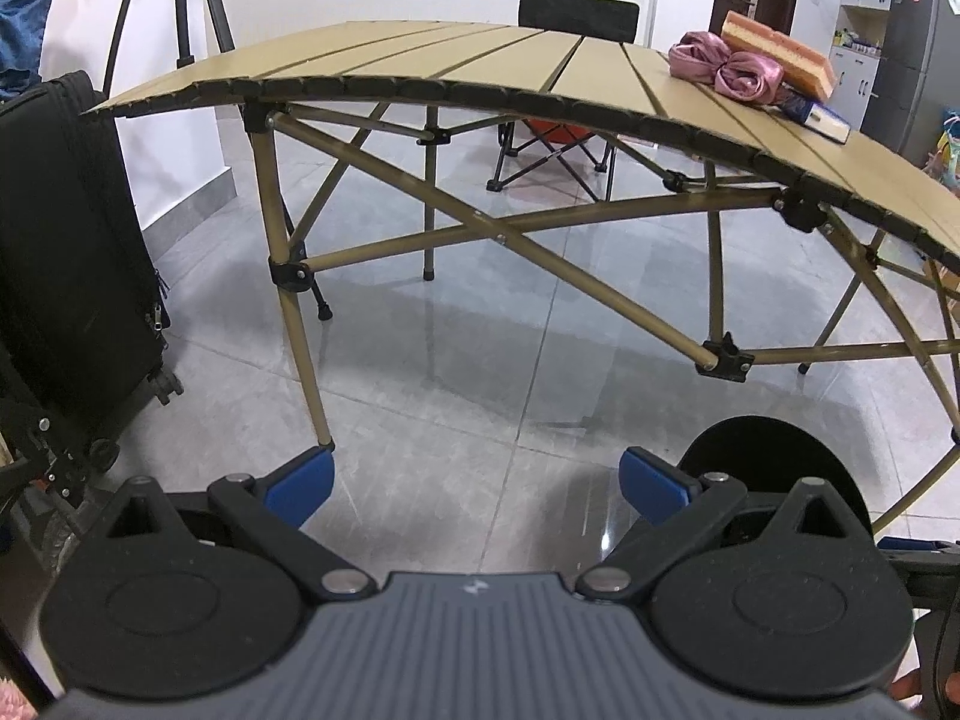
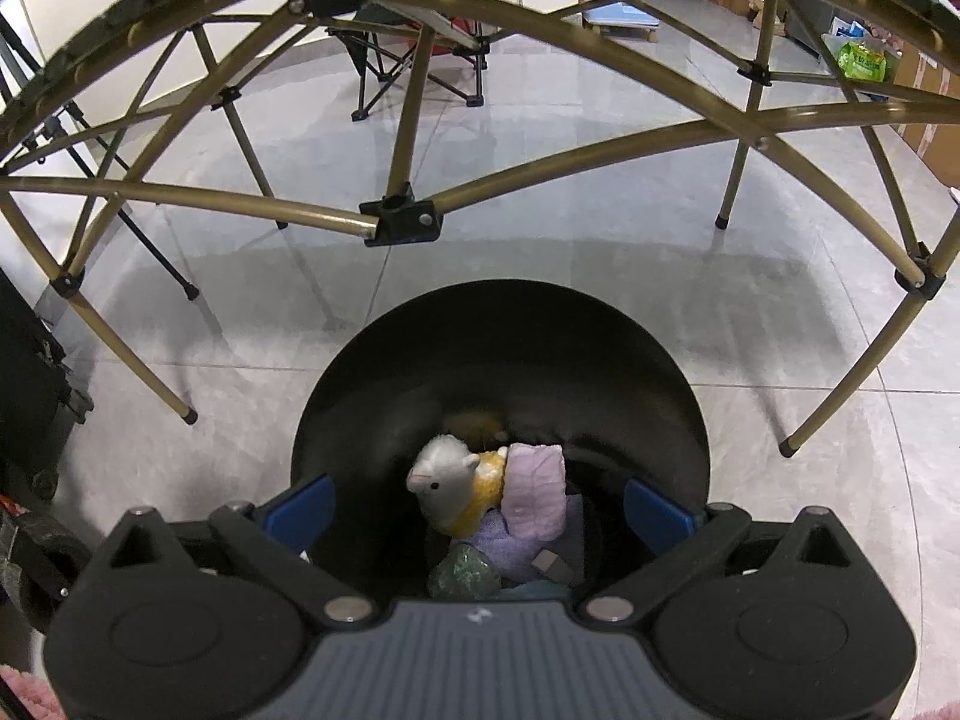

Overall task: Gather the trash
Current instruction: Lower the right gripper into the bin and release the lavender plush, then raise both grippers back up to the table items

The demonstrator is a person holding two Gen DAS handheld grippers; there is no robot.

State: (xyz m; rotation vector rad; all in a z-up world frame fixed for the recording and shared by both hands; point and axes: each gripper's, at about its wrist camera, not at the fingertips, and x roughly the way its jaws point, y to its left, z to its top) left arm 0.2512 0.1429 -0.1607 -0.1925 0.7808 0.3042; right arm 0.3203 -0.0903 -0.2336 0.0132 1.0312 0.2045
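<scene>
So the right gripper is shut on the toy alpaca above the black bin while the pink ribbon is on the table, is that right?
Not quite: the right gripper is open and holds nothing; the toy alpaca lies inside the black bin, as the right wrist view shows. The pink ribbon is indeed on the table.

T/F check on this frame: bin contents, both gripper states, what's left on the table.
1. The right hand-held gripper is open over the black bin. True.
2. The bin is empty. False: a plush sheep and other items lie inside.
3. The left hand-held gripper holds a pink ribbon. False: it is open and holds nothing; the ribbon lies on the table.
4. A book lies on the table. True.
</scene>
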